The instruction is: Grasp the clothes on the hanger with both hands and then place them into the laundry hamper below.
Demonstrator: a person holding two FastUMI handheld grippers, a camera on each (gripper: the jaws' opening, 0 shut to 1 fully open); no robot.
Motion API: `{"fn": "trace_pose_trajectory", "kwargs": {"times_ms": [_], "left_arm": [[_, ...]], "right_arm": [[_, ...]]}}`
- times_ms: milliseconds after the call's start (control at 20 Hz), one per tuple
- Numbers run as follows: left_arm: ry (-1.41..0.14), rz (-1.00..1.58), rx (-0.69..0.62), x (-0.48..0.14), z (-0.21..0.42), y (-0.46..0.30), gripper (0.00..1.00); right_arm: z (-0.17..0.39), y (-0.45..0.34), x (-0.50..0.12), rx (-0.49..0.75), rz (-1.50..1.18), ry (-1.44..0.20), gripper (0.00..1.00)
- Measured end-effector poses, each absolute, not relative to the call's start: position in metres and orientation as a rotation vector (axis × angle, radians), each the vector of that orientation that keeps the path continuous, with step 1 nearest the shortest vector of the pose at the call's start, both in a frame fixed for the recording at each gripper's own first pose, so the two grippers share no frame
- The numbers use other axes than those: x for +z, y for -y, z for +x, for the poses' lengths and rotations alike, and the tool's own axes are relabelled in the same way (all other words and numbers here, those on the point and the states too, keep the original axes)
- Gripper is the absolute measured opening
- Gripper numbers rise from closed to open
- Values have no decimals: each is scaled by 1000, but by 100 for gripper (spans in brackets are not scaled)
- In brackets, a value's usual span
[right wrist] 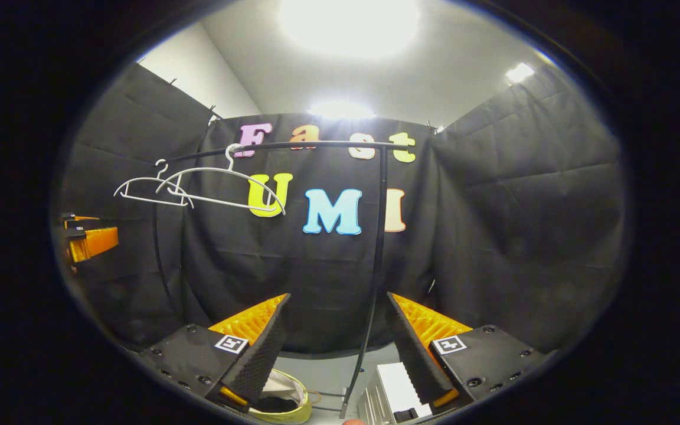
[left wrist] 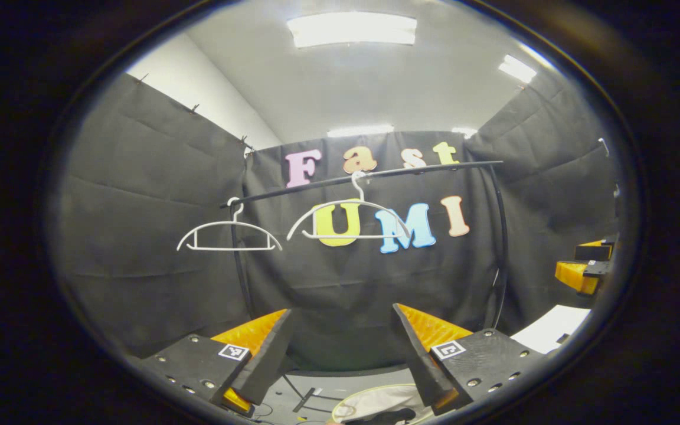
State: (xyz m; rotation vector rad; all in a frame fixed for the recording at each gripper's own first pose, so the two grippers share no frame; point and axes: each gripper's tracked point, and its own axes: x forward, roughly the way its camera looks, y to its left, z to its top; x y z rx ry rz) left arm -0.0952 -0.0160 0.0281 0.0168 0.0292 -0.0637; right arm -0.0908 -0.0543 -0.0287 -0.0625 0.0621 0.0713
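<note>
Left gripper view, left gripper [left wrist: 341, 330] jaws apart, bare hangers [left wrist: 349, 221] on rail [left wrist: 375, 174], right gripper view, right gripper [right wrist: 337, 321] gaping, hamper [right wrist: 284, 398] below, seemingly holding clothes [right wrist: 278, 386].

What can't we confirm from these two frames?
- Hamper contents: right gripper view shows dark fabric inside, but the right gripper and the image edge cut most off.
- Hamper in the left gripper view: only a rim sliver shows between the left gripper jaws.
- White box: cut off at the edge, identity unclear.
- Both hangers look bare.
</note>
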Motion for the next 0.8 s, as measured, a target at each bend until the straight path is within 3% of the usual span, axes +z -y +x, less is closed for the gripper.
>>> {"fn": "trace_pose_trajectory", "kwargs": {"times_ms": [800], "left_arm": [[-12,5,-43,34,-94,14,96]], "right_arm": [[-80,52,-26,102,-46,-48,97]]}}
